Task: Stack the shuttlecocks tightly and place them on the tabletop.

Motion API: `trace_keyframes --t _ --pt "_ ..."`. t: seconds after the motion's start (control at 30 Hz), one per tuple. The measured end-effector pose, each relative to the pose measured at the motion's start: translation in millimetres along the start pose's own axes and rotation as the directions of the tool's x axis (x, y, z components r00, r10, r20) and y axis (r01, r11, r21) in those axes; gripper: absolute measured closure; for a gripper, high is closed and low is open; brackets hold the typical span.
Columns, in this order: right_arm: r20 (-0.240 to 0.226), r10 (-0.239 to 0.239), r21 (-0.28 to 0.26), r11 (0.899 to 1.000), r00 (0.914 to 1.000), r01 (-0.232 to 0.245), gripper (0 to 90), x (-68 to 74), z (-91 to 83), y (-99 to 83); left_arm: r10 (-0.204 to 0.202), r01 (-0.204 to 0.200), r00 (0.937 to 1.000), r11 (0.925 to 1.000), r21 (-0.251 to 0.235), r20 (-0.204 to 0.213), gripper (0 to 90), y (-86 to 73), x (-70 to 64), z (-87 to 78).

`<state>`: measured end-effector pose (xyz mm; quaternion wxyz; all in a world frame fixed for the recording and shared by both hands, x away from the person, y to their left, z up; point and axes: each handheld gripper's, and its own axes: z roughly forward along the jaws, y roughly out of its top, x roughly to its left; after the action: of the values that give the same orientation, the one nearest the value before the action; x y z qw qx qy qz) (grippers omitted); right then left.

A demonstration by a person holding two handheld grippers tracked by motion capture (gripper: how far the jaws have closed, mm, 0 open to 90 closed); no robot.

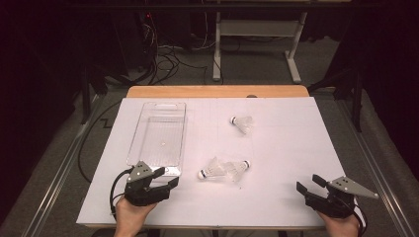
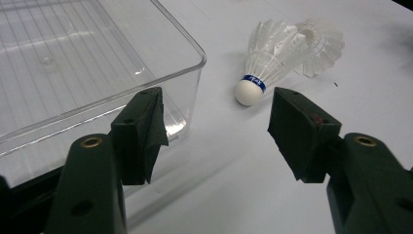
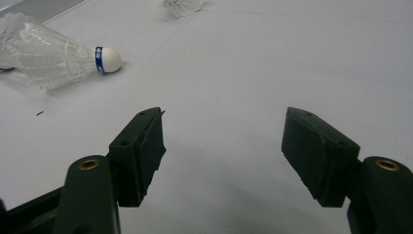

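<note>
Three white shuttlecocks lie on the white sheet. One shuttlecock (image 1: pixel 242 123) rests alone at the back; the near pair lies skirt to skirt, the left one (image 1: pixel 211 171) with its cork toward my left gripper, the right one (image 1: pixel 238 167) with its cork pointing right. My left gripper (image 1: pixel 167 177) stands open at the near corner of a clear plastic tray (image 1: pixel 182 123). In the left gripper view the open gripper (image 2: pixel 216 122) faces the blue-banded shuttlecock (image 2: pixel 265 63), with the tray (image 2: pixel 195 48) at left. My right gripper (image 1: pixel 308 183) is open at the front right; its own view shows the open gripper (image 3: pixel 221 131), with a shuttlecock (image 3: pixel 58 58) off to the upper left.
The white sheet (image 1: pixel 286 148) covers a wooden table (image 1: pixel 217 91), whose far edge shows beyond it. The tray holds nothing. Cables and a white table frame (image 1: pixel 257 39) stand on the floor beyond. Bare sheet lies between the two grippers.
</note>
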<state>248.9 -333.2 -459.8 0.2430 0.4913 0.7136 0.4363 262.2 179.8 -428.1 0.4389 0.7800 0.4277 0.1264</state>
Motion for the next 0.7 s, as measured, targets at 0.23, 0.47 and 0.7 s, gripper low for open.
trace_keyframes --t 0.23,0.47,0.7 --pt "0.001 -0.002 -0.001 1.0 1.0 0.002 32.7 0.2 -0.2 0.0 0.004 -0.004 0.9996 0.9999 0.011 0.027 38.8 4.3 -6.0 7.4" --pt "0.003 -0.006 0.001 1.0 1.0 0.006 32.8 0.3 0.3 0.0 0.006 -0.006 0.9995 0.9997 0.024 0.03 38.6 8.6 -9.6 13.7" --pt "-0.001 -0.009 0.003 1.0 1.0 0.009 32.8 0.8 0.6 0.1 0.011 -0.012 0.999 0.9994 0.032 0.044 38.6 13.0 -13.8 20.5"
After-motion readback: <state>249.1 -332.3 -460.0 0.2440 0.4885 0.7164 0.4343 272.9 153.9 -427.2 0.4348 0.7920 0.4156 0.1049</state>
